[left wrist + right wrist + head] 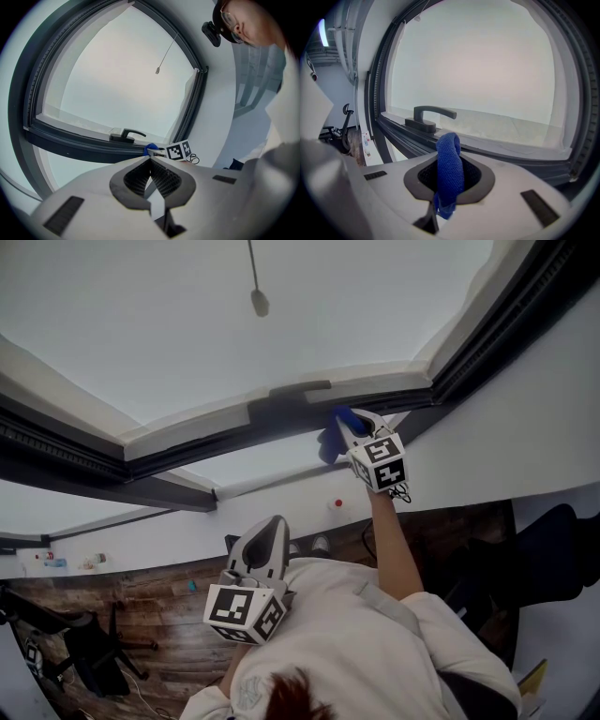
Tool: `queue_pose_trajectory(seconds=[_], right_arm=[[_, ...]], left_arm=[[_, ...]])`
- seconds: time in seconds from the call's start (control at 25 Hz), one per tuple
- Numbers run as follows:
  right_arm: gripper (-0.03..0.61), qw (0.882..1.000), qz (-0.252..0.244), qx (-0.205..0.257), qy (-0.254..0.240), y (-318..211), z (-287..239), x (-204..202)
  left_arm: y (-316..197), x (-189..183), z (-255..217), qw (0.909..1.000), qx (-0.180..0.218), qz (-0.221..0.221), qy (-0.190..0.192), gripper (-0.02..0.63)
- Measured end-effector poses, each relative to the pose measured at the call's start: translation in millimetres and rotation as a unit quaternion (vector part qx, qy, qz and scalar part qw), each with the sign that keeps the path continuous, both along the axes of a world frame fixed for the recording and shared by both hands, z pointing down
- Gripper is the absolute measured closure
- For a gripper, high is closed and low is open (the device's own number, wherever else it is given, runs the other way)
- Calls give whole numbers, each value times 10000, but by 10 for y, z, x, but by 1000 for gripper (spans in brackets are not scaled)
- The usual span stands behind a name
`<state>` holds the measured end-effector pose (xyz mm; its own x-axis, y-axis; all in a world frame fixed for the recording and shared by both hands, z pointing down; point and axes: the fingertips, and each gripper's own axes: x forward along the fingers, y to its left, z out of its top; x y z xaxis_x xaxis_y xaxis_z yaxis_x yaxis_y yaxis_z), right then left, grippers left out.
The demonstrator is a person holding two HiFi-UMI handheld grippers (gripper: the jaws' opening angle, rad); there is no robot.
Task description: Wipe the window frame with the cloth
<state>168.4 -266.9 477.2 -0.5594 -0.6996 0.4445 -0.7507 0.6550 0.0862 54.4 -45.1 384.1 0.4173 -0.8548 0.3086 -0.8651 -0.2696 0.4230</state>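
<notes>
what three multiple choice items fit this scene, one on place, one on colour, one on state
1. Where is the cloth? A in the right claw; B on the floor; C on the window handle.
2. What colour is the cloth? A red; B blue; C white.
3. How is the left claw? A wide open; B shut on the cloth; C shut, empty.
Answers: 1 A, the fabric stands between its jaws; 2 B, plainly blue; 3 C, its tips meet with nothing between.
</notes>
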Motion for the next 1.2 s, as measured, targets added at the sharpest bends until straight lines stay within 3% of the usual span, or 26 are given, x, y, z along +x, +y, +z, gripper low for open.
queue_pose_trajectory(seconds=[1.2], right_arm=[[529,10000,76,11,-38,-93,-7,328]], left_arm=[[-145,283,10,9998,-10,181,-13,609]])
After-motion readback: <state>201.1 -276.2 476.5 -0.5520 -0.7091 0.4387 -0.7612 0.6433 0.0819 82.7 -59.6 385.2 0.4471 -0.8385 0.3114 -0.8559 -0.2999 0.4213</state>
